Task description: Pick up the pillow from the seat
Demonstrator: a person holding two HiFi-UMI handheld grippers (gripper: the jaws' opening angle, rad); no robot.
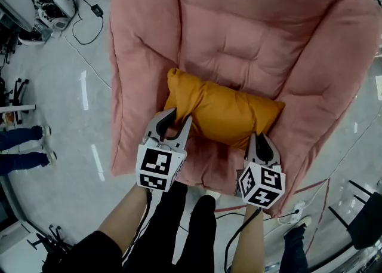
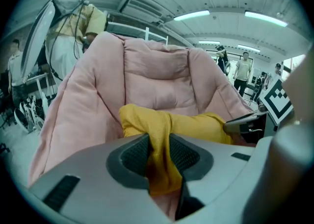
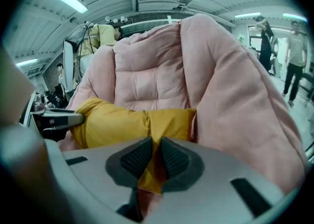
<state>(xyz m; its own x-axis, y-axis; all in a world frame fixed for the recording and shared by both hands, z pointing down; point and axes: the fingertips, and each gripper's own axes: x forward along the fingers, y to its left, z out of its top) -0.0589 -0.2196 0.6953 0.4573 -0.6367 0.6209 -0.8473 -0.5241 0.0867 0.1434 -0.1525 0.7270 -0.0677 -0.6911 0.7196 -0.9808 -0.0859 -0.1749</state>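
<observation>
The left gripper [image 1: 179,120] has its jaws shut most of the way on a fold of the yellow pillow [image 1: 224,110]. In the left gripper view, the cloth is bunched up between the two dark pads [image 2: 132,157] and hangs down below them. The right gripper [image 1: 259,140] is closed even tighter. In the right gripper view, its pads [image 3: 174,159] pinch a thin bit of the same yellow cloth near the pillow's corner.

The pillow is long and puffy. In the head view it lies across the chair from side to side. Its left end sits a little higher in the picture and its right end a little lower. The left gripper holds the left end and the right gripper holds the right end, both on the edge closest to the person.

The pillow is over the front part of the seat [image 1: 239,51] of a big, soft pink chair [image 1: 137,57]. I cannot tell if it touches the seat. The chair's fat padded arms rise on both sides of it. The chair stands on a grey floor [image 1: 71,98].
</observation>
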